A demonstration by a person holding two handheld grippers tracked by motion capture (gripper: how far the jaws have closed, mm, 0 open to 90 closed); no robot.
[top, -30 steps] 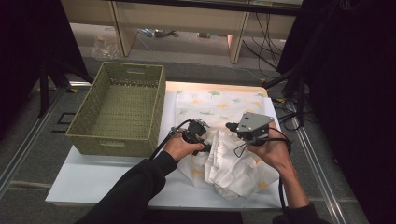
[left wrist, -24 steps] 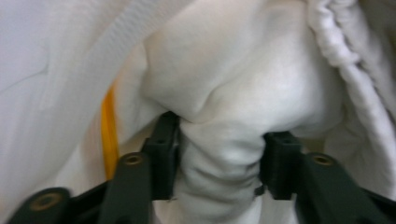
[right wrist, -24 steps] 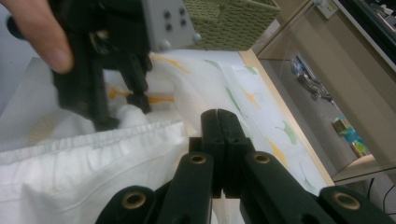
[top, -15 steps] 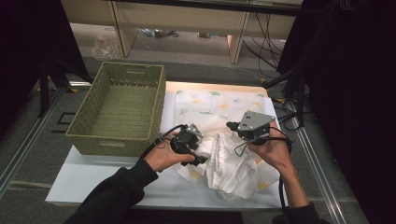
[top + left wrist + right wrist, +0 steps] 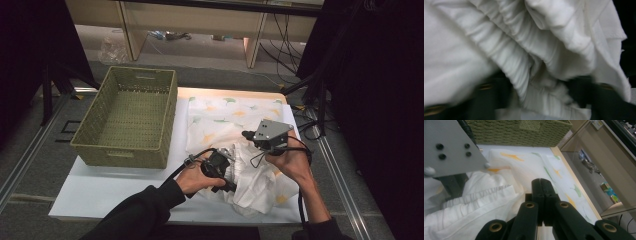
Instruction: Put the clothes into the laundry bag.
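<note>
- While we work the white garment (image 5: 252, 175), it lies crumpled on the tabletop (image 5: 107, 187) to the right of the green basket (image 5: 127, 117), on top of the leaf-printed cloth (image 5: 225, 112) spread flat beside that basket
- We judge the garment light, soft and floppy: it will sag and bunch wherever it is not held, and a pinch on a single layer could slip free
- Its gathered, ribbed band (image 5: 477, 195) looks like the thickest, firmest part, so we would take hold there and not on the loose thin folds
- Our left claw (image 5: 220, 170) sits at the garment's edge nearest the basket; in the left gripper view the ribbed fabric (image 5: 524, 67) bunches between its jaws, so it appears closed on the garment, though blur keeps us from being certain how firm the bite is
- Our right claw (image 5: 544, 202) has its jaws pressed together with nothing between them; it hovers on the garment's far side from the basket, above the printed cloth
- Since the printed cloth lies directly underneath, we should pinch high on a raised fold, or we may drag both fabrics at once
- We see the basket standing empty, with no fabric in it yet
</note>
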